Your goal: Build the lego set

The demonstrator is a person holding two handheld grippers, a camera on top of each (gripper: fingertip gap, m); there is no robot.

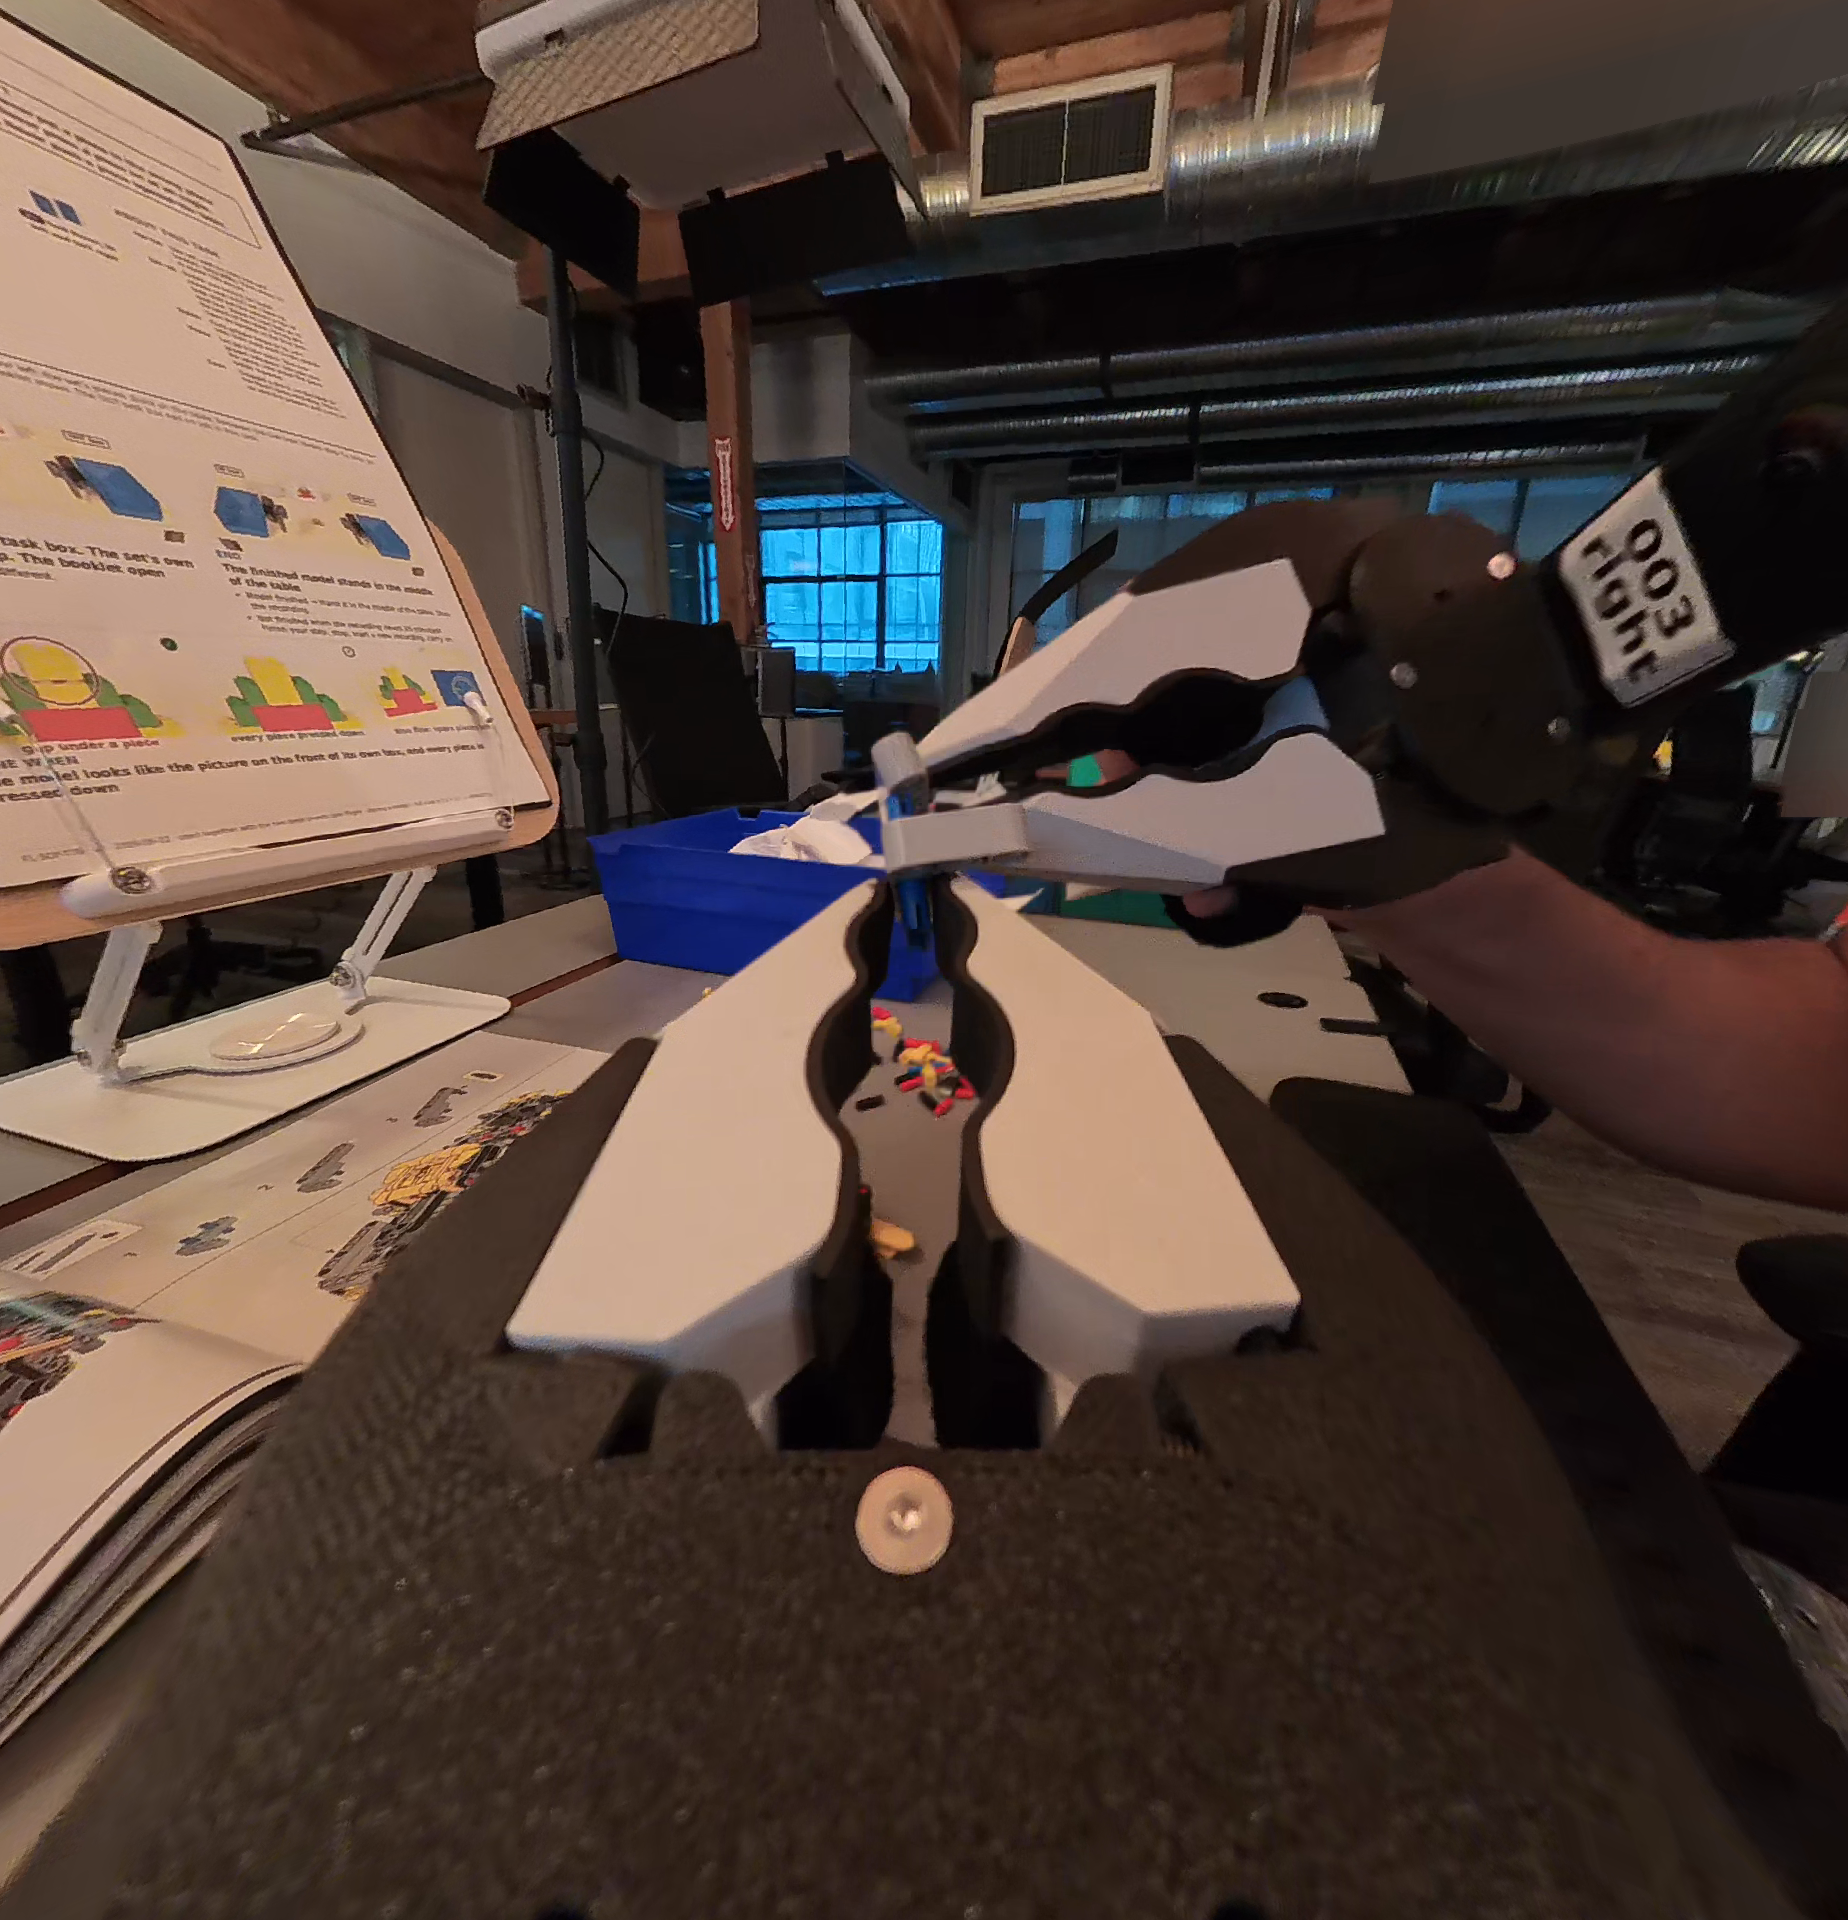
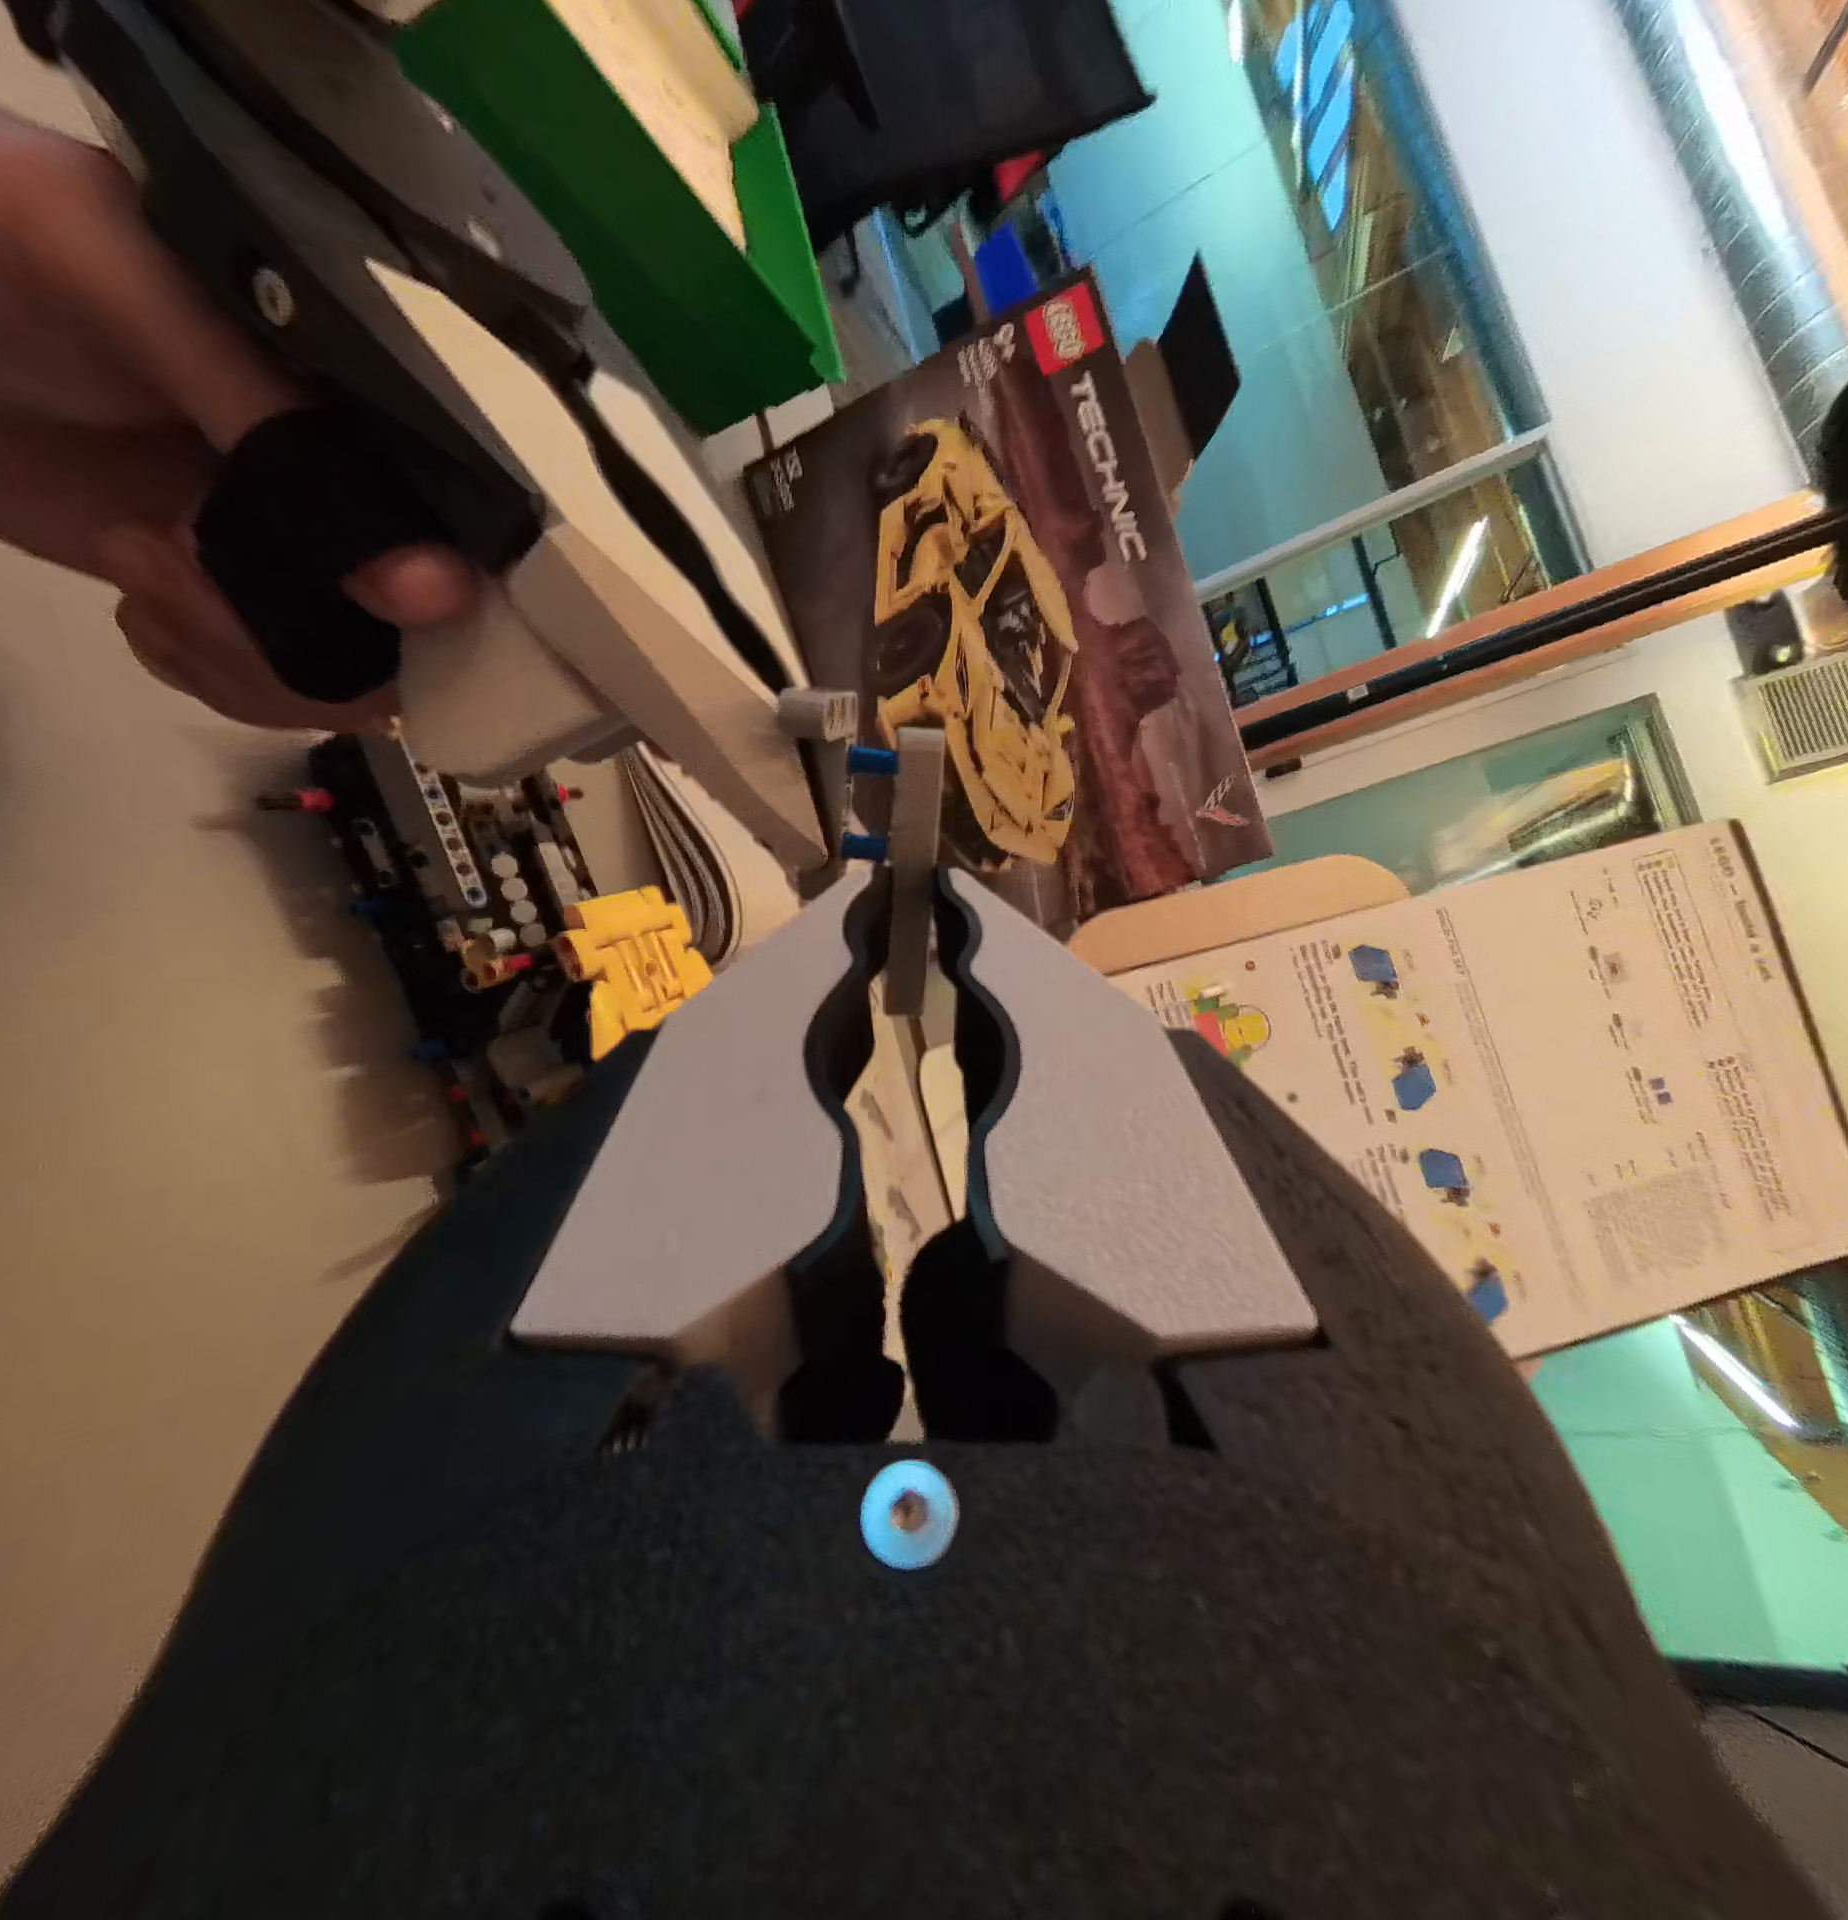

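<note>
My right gripper (image 2: 912,883) is shut on a flat grey beam (image 2: 918,831) and holds it in the air above the table. Two blue pins (image 2: 870,764) stick out of the beam's side. My left gripper (image 1: 912,896) meets it tip to tip and is shut on a blue pin (image 1: 912,906) at the beam (image 1: 956,834). A small grey connector (image 2: 821,713) sits just beside the left fingertips. The right gripper also shows in the left wrist view (image 1: 946,795), and the left gripper in the right wrist view (image 2: 821,774). A part-built black model (image 2: 484,894) with a yellow part lies on the table.
A blue bin (image 1: 691,894) stands behind the grippers, with loose small pieces (image 1: 925,1070) on the table before it. An open booklet (image 1: 120,1403) and a sheet on a stand (image 1: 224,520) are at the left. The set's box (image 2: 1003,644) stands upright. A person's forearm (image 1: 1626,1039) reaches in from the right. Both grippers' tips are close together, under 4 cm apart.
</note>
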